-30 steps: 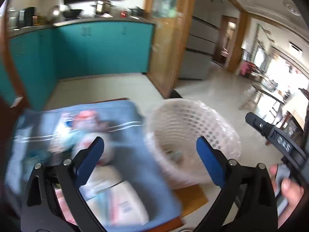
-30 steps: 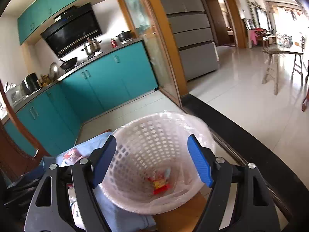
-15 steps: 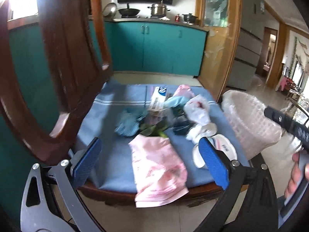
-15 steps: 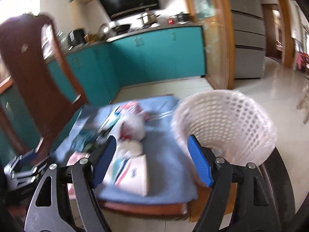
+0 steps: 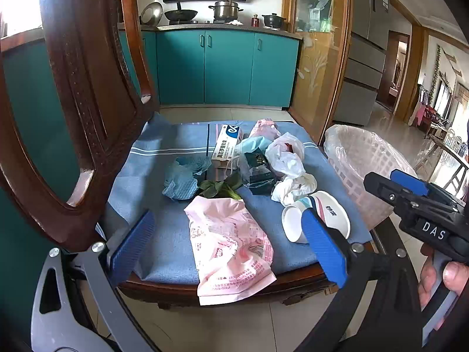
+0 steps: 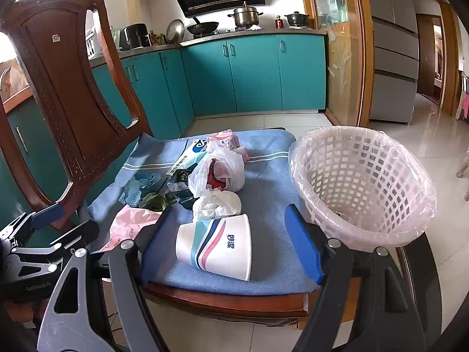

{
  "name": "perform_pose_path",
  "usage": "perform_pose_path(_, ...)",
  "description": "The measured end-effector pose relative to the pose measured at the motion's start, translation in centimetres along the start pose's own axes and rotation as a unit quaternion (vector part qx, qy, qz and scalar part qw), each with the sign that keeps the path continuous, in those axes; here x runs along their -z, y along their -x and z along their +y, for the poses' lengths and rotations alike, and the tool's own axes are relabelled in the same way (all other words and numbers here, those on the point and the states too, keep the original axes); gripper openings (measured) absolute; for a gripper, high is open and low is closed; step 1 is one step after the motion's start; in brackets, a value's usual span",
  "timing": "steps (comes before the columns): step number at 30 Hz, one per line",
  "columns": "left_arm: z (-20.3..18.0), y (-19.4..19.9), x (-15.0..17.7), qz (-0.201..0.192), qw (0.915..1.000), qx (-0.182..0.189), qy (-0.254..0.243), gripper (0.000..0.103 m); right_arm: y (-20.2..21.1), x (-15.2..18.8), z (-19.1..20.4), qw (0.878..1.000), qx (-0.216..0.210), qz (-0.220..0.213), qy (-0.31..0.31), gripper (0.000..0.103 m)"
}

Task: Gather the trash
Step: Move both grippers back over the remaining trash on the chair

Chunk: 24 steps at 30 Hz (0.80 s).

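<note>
The right gripper (image 6: 225, 240), jaws spread and empty, frames the tipped paper cup (image 6: 215, 248) at twelve o'clock, its long axis crosswise, mouth toward five. The left gripper (image 5: 225, 252), equally agape, hovers over the pink wrapper (image 5: 231, 246). Beyond, at two o'clock, the lined basket (image 6: 362, 187) stands beside the chair seat (image 6: 272, 193), approach unobstructed.

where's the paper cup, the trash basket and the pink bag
paper cup (image 6: 217, 249): right wrist view, its printed side wall
trash basket (image 6: 363, 187): right wrist view, inner mesh wall
pink bag (image 5: 231, 246): left wrist view, its flat middle
</note>
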<state>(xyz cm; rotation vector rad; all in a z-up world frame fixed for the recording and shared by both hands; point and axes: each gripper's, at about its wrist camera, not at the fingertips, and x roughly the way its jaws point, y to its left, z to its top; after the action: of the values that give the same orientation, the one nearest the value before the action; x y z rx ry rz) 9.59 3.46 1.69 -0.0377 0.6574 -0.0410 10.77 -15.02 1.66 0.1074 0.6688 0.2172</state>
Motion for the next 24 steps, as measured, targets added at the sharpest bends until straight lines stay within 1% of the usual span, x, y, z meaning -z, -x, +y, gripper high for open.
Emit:
perform_pose_path(5,0.28,-0.35,-0.1,0.008,0.9999,0.001,0.01,0.1,-0.07,0.06,0.24,1.0,-0.001,0.0,0.004,0.075)
perform_pose_path(24,-0.19,-0.76,0.04,0.018,0.9998,-0.004,-0.002,0.1,0.11,-0.04,0.05,1.0,-0.003,0.001,0.004,0.075)
